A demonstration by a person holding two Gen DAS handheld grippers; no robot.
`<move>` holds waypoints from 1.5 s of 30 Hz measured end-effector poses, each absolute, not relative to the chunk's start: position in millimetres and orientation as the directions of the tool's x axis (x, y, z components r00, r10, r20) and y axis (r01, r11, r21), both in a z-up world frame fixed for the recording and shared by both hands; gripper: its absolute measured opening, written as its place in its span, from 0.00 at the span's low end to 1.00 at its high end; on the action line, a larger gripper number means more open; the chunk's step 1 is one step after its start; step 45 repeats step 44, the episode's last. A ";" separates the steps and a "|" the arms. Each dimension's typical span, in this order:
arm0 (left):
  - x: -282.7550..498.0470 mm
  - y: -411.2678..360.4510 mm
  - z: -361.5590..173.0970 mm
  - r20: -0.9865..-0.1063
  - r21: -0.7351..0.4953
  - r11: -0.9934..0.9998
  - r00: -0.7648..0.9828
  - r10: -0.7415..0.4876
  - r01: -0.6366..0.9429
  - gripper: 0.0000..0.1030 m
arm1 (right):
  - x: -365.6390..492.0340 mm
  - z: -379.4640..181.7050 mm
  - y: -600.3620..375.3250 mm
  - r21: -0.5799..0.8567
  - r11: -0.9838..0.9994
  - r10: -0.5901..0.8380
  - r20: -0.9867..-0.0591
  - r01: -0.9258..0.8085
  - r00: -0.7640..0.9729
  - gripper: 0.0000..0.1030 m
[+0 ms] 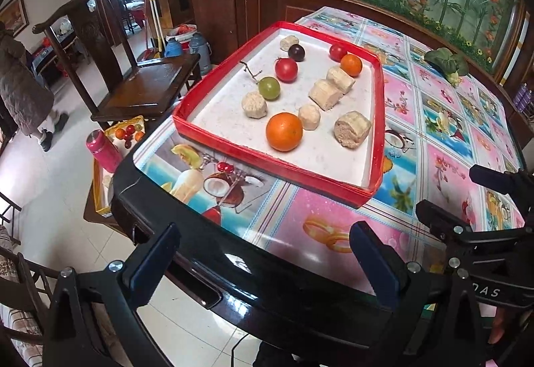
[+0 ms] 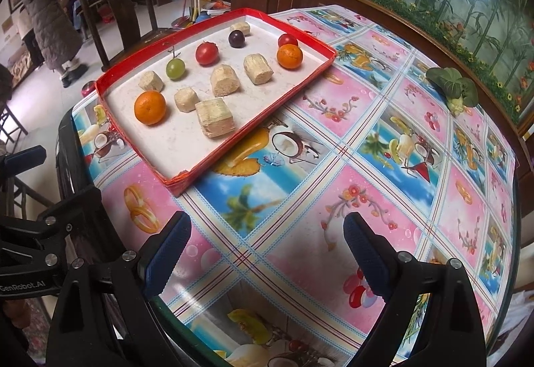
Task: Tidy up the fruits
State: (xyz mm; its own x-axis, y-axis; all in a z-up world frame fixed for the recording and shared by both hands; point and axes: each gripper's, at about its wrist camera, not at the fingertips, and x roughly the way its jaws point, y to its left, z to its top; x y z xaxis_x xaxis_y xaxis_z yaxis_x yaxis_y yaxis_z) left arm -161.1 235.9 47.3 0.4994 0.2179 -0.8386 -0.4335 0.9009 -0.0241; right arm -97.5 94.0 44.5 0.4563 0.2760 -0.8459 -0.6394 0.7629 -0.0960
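Observation:
A red-rimmed white tray (image 1: 213,151) (image 2: 133,146) lies on the table. In it are two oranges (image 1: 284,131) (image 2: 150,107), a red tomato (image 1: 286,69) (image 2: 207,53), a green grape with a stem (image 1: 269,88) (image 2: 175,68), a dark plum (image 1: 296,52) (image 2: 236,38), a small red fruit (image 1: 337,51) (image 2: 287,40) and several beige cake pieces (image 1: 352,129) (image 2: 215,116). My left gripper (image 1: 263,263) is open and empty over the table's near edge. My right gripper (image 2: 267,250) is open and empty above the tablecloth, short of the tray.
A green leafy vegetable (image 1: 445,61) (image 2: 452,86) lies at the table's far right. A wooden chair (image 1: 133,80) stands left of the table. A low box with fruit (image 1: 128,133) and a pink bottle (image 1: 101,150) sit beside the table. A person (image 1: 23,83) stands at far left.

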 end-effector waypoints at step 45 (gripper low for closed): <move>-135.2 221.9 38.8 -0.848 0.089 0.945 0.475 0.238 -0.314 1.00 | -79.4 41.6 103.5 -0.187 0.704 0.225 -0.856 -0.685 0.465 0.90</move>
